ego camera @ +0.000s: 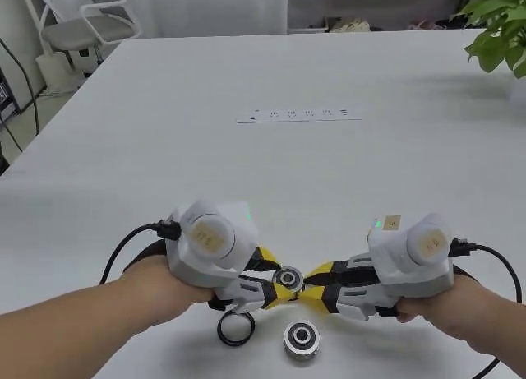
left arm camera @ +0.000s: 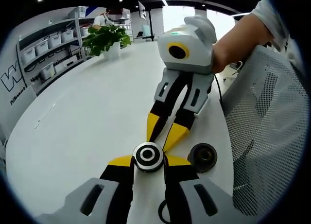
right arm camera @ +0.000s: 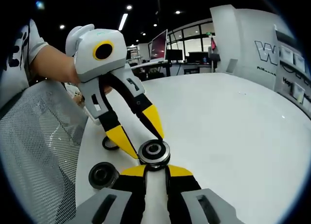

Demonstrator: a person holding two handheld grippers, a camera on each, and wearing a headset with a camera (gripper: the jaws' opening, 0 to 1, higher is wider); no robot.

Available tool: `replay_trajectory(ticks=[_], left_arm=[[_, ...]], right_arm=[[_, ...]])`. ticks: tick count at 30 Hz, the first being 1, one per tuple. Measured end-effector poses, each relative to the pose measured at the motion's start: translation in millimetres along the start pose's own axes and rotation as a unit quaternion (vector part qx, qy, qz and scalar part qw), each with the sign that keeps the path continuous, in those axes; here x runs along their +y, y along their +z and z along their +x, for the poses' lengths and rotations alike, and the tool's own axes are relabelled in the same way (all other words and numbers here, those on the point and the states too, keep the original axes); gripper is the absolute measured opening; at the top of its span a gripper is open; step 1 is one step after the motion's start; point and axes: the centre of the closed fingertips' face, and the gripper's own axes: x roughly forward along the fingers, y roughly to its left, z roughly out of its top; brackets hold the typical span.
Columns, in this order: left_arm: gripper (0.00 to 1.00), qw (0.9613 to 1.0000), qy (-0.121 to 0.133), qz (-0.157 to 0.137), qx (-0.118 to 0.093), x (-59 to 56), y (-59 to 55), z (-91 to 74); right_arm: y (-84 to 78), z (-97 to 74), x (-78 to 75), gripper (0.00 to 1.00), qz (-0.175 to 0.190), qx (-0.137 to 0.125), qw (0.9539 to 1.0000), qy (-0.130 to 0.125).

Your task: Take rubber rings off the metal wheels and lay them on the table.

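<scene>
Two grippers are meeting at the table's point(ego camera: 246, 173) near edge: left gripper point(left arm camera: 148, 161) clamping a metal wheel point(ego camera: 288, 279), right gripper point(right arm camera: 156, 169) sitting narrowed at its rim, grip unclear. The rubber ring point(left arm camera: 135, 156) is likely stretching softly; I'd be pinching its outer lip.

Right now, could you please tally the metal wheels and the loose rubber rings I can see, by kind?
Metal wheels: 2, one held, one lying on the table
Loose rubber rings: 1
Total: 3
</scene>
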Motion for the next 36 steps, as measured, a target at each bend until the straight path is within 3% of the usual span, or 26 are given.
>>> replay_trajectory(ticks=[13, 21, 36], left_arm=[[0.17, 1.0000, -0.005, -0.002, 0.001, -0.7, 0.6, -0.6], [0.13, 0.9986, -0.013, -0.050, -0.011, 3.2, 3.4, 0.1], [0.08, 0.9983, 0.002, -0.053, -0.023, 4.3, 4.7, 2.5]], right_arm=[[0.4, 0.1, -0.3, 0.11, -0.001, 0.000, 1.0000, -0.002], [0.6, 0.0, -0.1, 0.11, 0.000, -0.001, 1.0000, -0.003], [0.3, -0.1, -1.4, 0.11, 0.008, -0.005, 1.0000, -0.002]])
